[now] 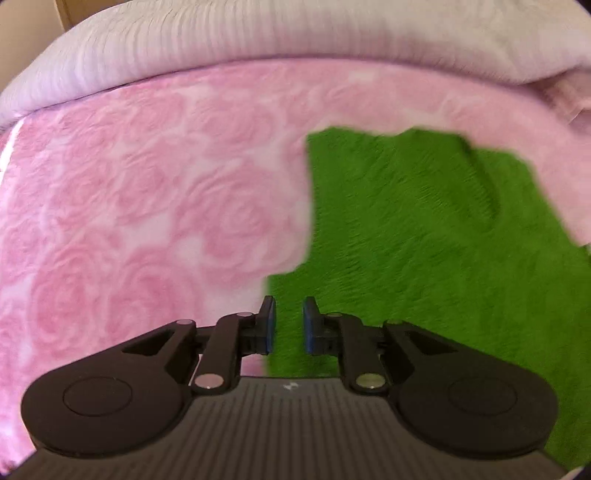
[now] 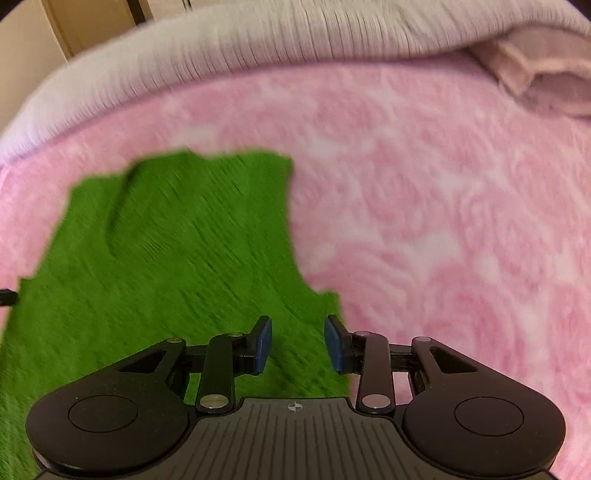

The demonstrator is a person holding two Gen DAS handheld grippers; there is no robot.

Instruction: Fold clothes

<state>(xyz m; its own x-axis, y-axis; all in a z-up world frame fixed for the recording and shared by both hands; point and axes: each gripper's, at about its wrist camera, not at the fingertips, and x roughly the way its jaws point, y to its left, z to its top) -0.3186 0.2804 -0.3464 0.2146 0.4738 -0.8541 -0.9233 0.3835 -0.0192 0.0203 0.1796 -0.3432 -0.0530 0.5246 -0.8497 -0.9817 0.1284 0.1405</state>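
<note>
A bright green sleeveless garment (image 1: 424, 236) lies flat on a pink rose-patterned blanket (image 1: 147, 206). In the left wrist view it fills the right half. My left gripper (image 1: 289, 325) hovers open over its left edge, with nothing between the blue pads. In the right wrist view the green garment (image 2: 166, 258) spreads over the left half. My right gripper (image 2: 298, 345) is open above its right edge, close to the corner under the armhole, holding nothing. Both views are motion-blurred.
A pale ribbed cover (image 1: 258, 33) runs along the far side of the pink blanket (image 2: 443, 221). A crumpled pinkish cloth (image 2: 535, 81) lies at the far right. Beige wall or furniture (image 2: 55, 33) shows beyond the bed at the upper left.
</note>
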